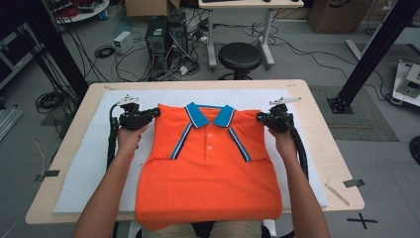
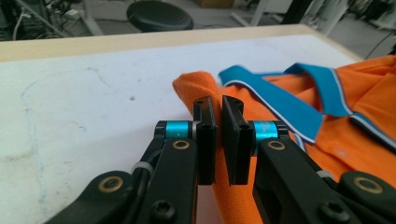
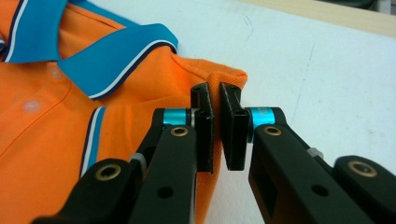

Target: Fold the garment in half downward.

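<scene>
**Both grippers pinch the shirt's shoulders**

An orange polo shirt lies face up on the white mat, sleeves folded in, blue collar at the far end. The left gripper is clamped on the fabric at the shirt's left shoulder corner; the right gripper is clamped on the right shoulder corner. The hem hangs over the table's near edge

Both forearms reach forward, left claw and right claw each clamped tight, facing inward.
</scene>
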Demonstrator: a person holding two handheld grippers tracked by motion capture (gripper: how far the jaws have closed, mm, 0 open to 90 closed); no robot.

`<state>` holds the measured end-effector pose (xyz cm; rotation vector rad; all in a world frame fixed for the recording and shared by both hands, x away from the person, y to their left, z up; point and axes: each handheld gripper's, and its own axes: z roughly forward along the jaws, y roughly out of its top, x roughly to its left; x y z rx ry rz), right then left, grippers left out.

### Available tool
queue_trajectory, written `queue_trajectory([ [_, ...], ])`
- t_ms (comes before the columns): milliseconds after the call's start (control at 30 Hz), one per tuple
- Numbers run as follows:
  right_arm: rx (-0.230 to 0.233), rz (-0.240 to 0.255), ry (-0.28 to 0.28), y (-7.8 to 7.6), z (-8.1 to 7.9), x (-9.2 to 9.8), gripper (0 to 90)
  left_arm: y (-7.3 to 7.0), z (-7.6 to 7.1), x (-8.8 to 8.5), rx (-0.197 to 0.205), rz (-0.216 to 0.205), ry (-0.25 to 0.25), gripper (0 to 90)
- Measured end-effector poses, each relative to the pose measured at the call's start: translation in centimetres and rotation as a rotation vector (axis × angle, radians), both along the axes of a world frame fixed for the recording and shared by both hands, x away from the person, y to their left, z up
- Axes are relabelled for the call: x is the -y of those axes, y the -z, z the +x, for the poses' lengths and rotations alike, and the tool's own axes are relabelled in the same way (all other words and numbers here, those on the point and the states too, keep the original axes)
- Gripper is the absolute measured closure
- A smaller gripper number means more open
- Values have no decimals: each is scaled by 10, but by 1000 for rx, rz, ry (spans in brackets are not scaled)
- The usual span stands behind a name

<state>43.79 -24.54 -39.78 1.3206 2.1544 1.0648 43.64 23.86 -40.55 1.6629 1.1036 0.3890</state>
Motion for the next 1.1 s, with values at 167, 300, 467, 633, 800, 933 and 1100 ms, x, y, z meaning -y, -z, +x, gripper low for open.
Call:
queue_trajectory([
  [167,31,20,-29,-6,-20,5,854,0,-16,-5,13,-21,32,842],
  [300,44,28,-50,-9,-34,7,854,3,-31,-8,30,-38,58,842],
  [467,58,35,-82,-10,-51,8,854,2,-49,-12,43,-54,91,842],
  [633,70,41,-107,-10,-67,10,854,2,-63,-14,54,-49,120,842],
  [800,63,71,-121,-3,-84,14,854,5,-82,-16,68,-46,150,841],
  [933,63,84,-137,5,-101,17,854,9,-97,-19,72,-47,173,841],
  [1100,65,104,-148,12,-121,24,853,15,-116,-26,82,-52,209,841],
])
